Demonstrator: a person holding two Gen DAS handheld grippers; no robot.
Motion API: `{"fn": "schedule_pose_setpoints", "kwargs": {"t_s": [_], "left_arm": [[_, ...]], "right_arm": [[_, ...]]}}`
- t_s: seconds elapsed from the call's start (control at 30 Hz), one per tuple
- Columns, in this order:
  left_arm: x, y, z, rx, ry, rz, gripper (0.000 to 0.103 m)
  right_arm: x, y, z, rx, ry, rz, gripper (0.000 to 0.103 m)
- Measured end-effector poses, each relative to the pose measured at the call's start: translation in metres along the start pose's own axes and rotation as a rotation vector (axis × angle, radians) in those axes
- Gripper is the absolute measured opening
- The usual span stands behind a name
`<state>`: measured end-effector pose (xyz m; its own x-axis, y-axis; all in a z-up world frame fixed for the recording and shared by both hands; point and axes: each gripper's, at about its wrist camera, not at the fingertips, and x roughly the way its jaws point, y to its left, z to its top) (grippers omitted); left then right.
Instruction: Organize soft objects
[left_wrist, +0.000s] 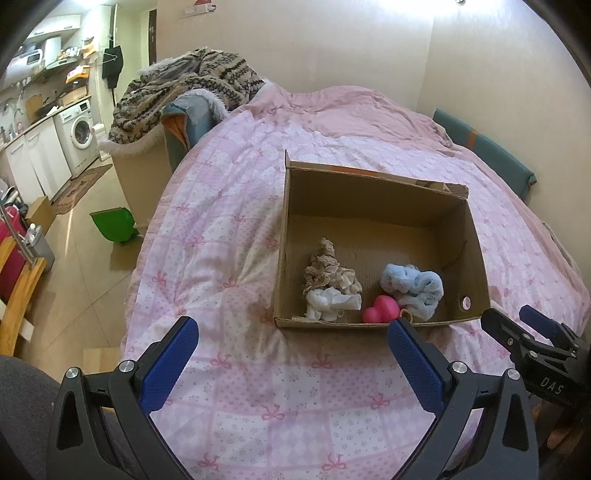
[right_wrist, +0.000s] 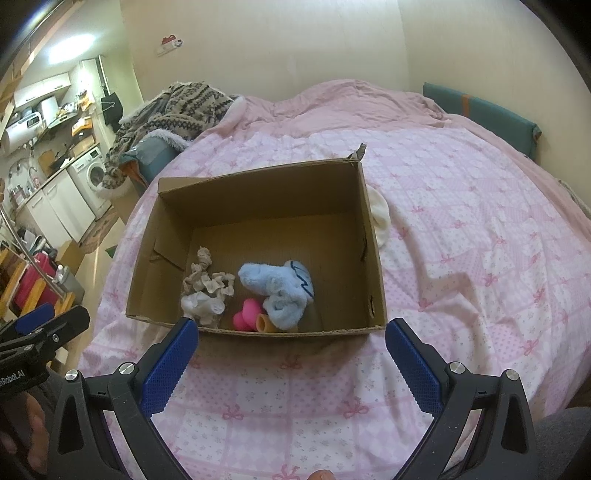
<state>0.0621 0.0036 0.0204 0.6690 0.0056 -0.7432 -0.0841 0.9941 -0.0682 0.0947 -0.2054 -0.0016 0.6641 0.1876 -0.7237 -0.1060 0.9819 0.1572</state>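
Box (right_wrist: 258, 195), on quilt (right_wrist: 461, 258): beige cloth (right_wrist: 207, 280), white cloth (right_wrist: 201, 306), blue plush (right_wrist: 277, 291), pink heart (right_wrist: 245, 319), all near front wall.
Cream item (right_wrist: 380, 214): outside box, touching its right wall, long axis along that wall; 1 o'clock from right gripper (right_wrist: 291, 354), the nearer one.
Right gripper: wide open, empty.
Left gripper (left_wrist: 291, 354): wide open, empty
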Motion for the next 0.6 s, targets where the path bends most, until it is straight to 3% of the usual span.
{"fn": "schedule_pose_setpoints", "kwargs": {"t_s": [0.6], "left_arm": [[0.0011,-0.0009,-0.0007,-0.009,0.006,-0.013,0.102]], "right_arm": [[-0.0005,-0.0006,0.0005,0.001,0.001,-0.001,0.103]]}}
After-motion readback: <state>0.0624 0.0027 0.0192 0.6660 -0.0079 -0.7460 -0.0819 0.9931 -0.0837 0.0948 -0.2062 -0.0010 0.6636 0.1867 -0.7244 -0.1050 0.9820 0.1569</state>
